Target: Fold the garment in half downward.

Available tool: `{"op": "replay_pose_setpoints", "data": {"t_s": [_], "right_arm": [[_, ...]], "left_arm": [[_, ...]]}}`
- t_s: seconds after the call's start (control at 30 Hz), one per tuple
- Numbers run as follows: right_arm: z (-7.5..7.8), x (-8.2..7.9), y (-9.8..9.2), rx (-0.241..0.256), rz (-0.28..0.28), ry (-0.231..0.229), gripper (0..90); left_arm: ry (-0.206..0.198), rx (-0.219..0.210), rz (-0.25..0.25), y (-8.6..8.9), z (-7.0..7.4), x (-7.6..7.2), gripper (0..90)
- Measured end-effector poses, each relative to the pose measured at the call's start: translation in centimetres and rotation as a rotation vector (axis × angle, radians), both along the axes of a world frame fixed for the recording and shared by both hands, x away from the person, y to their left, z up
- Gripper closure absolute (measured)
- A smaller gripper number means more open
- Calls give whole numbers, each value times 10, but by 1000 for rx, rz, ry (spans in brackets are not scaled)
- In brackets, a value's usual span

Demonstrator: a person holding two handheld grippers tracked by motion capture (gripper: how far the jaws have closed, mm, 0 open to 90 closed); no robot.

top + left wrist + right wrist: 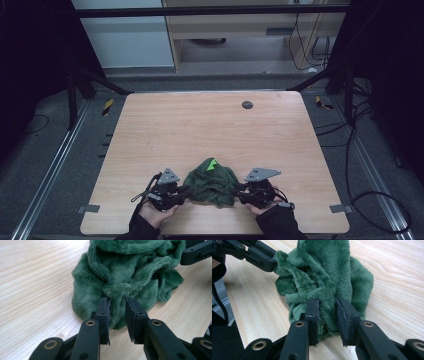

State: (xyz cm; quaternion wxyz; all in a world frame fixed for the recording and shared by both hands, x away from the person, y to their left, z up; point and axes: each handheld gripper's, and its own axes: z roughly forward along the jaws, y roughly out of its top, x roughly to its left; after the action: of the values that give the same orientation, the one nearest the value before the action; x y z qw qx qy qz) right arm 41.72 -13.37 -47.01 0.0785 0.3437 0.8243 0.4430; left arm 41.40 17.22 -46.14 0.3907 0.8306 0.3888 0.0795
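Observation:
A dark green fleece cloth point(212, 183) with a bright green tag point(212, 164) lies bunched near the table's front edge. My left gripper point(184, 191) holds its left side; in the left gripper view the two jaws pinch a fold of the cloth point(117, 302) between them. My right gripper point(239, 191) holds the right side, and in the right gripper view its jaws clamp a thick fold of the cloth point(327, 312). The other gripper's black jaw point(259, 257) touches the cloth's far side there.
The light wooden table point(210, 125) stretches away behind the cloth. A round black grommet point(247, 104) sits near its far edge. Cables point(360, 165) run on the floor to the right, beside a metal rail point(50, 165) on the left.

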Motion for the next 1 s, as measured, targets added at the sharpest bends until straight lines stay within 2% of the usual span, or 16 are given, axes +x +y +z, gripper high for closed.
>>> {"op": "replay_pose_setpoints", "data": {"t_s": [0.17,0.4,0.67,1.0], "right_arm": [[7,-1,-4,22,-14,-15,704],[19,2,-11,45,-38,-39,713],[31,20,-16,72,-92,-69,776],[32,46,-8,76,-127,-74,861]], "left_arm": [[-23,-22,19,9,8,-1,709],[-52,-50,81,22,20,9,716],[-91,-53,125,25,30,27,766],[-89,-40,143,14,27,53,845]]}}
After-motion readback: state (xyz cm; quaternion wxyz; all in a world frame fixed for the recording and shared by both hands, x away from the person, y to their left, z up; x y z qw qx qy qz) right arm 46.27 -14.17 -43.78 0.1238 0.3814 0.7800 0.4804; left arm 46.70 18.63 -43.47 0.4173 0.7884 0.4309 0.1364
